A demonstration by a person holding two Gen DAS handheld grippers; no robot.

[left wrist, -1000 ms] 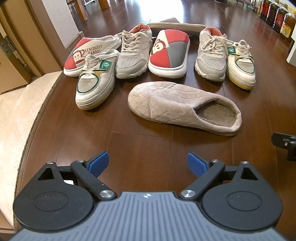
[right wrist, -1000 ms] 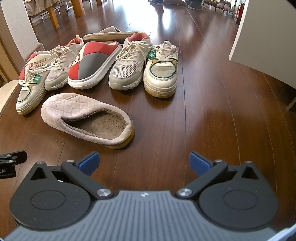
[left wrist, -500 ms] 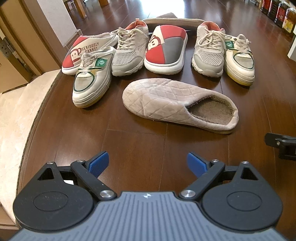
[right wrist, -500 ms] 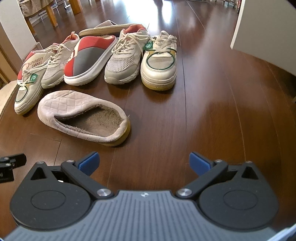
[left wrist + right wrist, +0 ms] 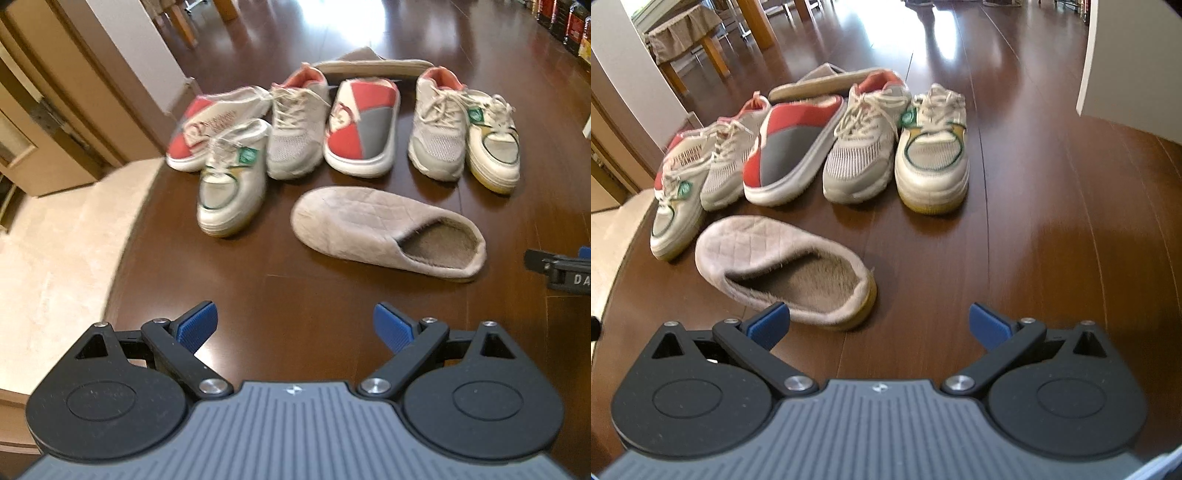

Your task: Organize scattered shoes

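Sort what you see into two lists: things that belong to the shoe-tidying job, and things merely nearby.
Job: quilted slipper; second slipper; two red-grey slip-ons; two mesh trainers; two green-trimmed sneakers.

Nearby: wooden table; bottles; white panel.

Both cameras sit low over the dark wood floor, each looking forward and slightly down along its own blue-tipped fingers. The left view stands back from the shoes, facing them with a pale tiled floor on its left side. The right view is nearer, with the quilted slipper just before its left finger. Both take in the same cluster of shoes; the quilted slipper lies nearest in each. The right gripper's edge pokes into the left view.
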